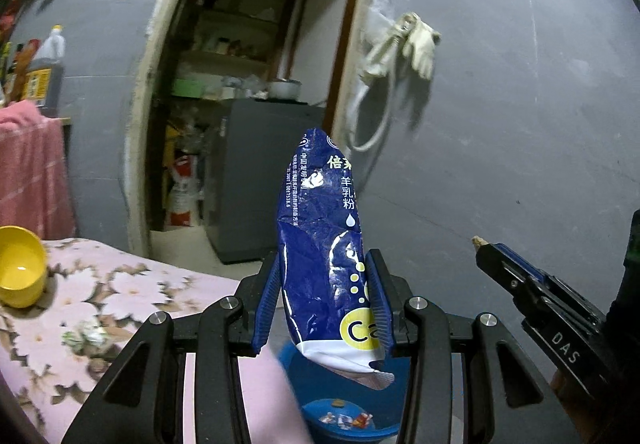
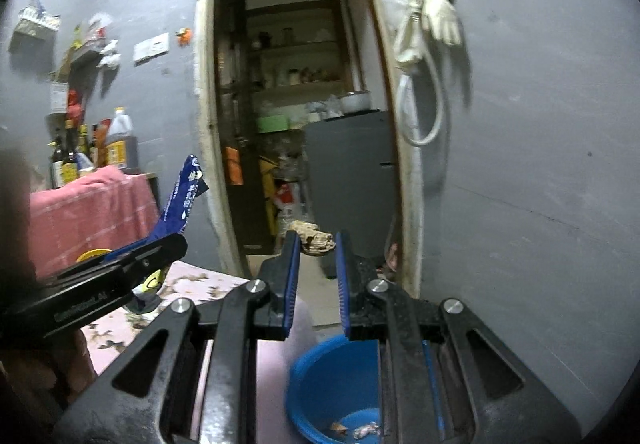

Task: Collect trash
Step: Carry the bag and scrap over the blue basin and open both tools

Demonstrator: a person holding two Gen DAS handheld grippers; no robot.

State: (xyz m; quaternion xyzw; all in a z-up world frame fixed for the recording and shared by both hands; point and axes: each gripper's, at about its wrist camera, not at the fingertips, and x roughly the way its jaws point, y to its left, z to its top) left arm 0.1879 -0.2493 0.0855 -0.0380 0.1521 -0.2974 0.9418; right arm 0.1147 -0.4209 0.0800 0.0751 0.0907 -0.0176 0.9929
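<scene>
My left gripper [image 1: 324,272] is shut on a crumpled blue milk-powder packet [image 1: 320,228] and holds it upright in the air above a blue bin [image 1: 352,432] on the floor. My right gripper [image 2: 317,244] is shut on a small brown crumpled scrap [image 2: 316,238] at its fingertips, also above the blue bin [image 2: 320,384]. The bin holds a few bits of trash [image 2: 360,430]. In the left wrist view the right gripper [image 1: 482,246] is at the right edge. In the right wrist view the left gripper [image 2: 176,244] with the packet [image 2: 182,199] is at the left.
A table with a pink flowered cloth [image 1: 100,304] stands at the left, with a yellow bowl [image 1: 20,272] on it. Bottles [image 2: 80,151] and a pink towel [image 2: 92,211] lie behind. An open doorway [image 2: 296,103] leads to a storeroom. Gloves [image 2: 436,19] hang on the grey wall.
</scene>
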